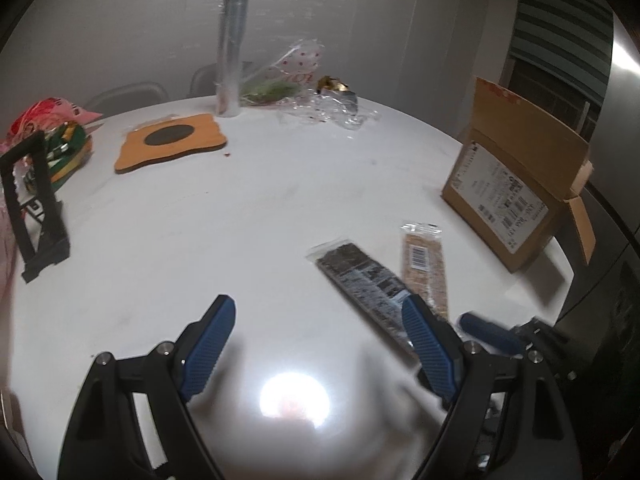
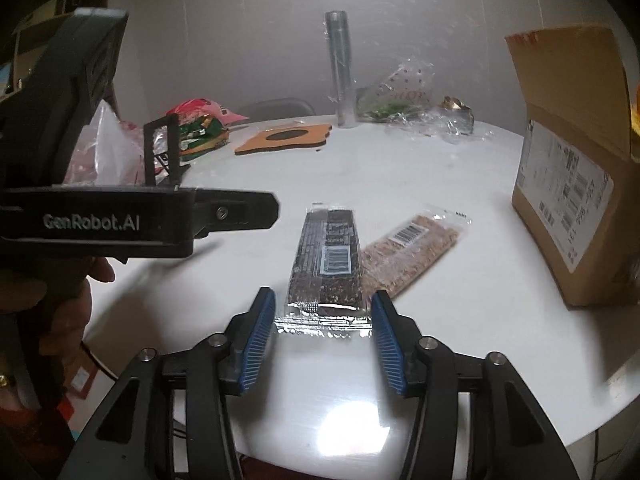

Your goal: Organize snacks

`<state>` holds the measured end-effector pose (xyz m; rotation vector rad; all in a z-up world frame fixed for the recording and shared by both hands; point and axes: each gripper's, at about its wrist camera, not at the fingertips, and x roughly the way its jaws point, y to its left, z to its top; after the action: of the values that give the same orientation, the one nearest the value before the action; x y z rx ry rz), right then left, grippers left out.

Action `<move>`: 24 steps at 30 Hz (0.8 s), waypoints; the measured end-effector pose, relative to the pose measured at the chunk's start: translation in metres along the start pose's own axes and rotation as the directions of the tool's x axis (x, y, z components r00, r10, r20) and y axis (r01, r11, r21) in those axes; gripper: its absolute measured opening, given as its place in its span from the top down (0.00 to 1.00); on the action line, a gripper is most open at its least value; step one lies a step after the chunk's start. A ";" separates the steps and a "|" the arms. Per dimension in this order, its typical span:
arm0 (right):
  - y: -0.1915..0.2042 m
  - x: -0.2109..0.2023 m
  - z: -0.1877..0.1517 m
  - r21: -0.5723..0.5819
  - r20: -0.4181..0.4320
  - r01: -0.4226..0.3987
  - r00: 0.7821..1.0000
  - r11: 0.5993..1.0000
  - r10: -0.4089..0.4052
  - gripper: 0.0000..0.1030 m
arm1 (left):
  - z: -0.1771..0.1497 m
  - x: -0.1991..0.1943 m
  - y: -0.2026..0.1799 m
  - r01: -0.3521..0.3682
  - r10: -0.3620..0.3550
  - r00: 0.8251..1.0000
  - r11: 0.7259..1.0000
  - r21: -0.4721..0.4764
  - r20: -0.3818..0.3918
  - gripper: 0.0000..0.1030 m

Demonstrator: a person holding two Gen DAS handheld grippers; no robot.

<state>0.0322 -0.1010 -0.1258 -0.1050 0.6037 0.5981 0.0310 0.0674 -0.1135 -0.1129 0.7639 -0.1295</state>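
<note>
Blue ribbed pads frame the job: your right hand-held gripper (image 2: 323, 338) has the silver crimped end of the dark snack bar (image 2: 326, 258) lying between its two fingers, but the pads stand just clear of the wrapper on either side, so nothing is grasped yet. That bar lies flat on the white surface (image 2: 420, 184), barcode up, with the oat bar (image 2: 408, 250) in its clear wrapper touching its right edge and angled off toward the open cardboard box (image 2: 568, 200). Your left hand-held gripper (image 1: 320, 344) hangs released and wide over bare surface, well to the left of both bars, holding nothing.

By my reading you are at the pick-up step for the dark bar, with the box the likely destination (the task sentence does not say, so treat that as a guess). The next move calls for closing squarely on the crimped foil end without catching the oat bar beside it; the wrapper is thin and slick, so a shallow pinch could slip, and a bite further in on the bar would hold better. Other snack bags (image 2: 200, 124) sit by the black stand (image 2: 162, 152) at the far left, still to be sorted.
</note>
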 end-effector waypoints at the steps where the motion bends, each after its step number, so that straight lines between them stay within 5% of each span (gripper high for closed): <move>1: -0.002 -0.001 0.002 0.006 0.003 0.000 1.000 1.000 0.000 0.46 | 0.000 0.001 0.002 -0.002 0.002 1.000 1.000 -0.001 -0.003 0.19; 15: -0.065 0.003 0.009 0.033 -0.057 0.131 0.990 0.991 -0.129 0.46 | 0.007 0.049 -0.029 0.086 -0.087 0.990 0.996 -0.008 -0.116 0.19; 24: -0.082 0.004 0.010 0.033 -0.061 0.125 0.990 0.992 -0.123 0.45 | 0.007 0.064 -0.050 0.045 -0.041 0.990 0.999 0.027 -0.134 0.20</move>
<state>0.0857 -0.1640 -0.1266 -0.1249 0.6604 0.4641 0.0777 0.0084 -0.1442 -0.0927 0.8929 -0.1908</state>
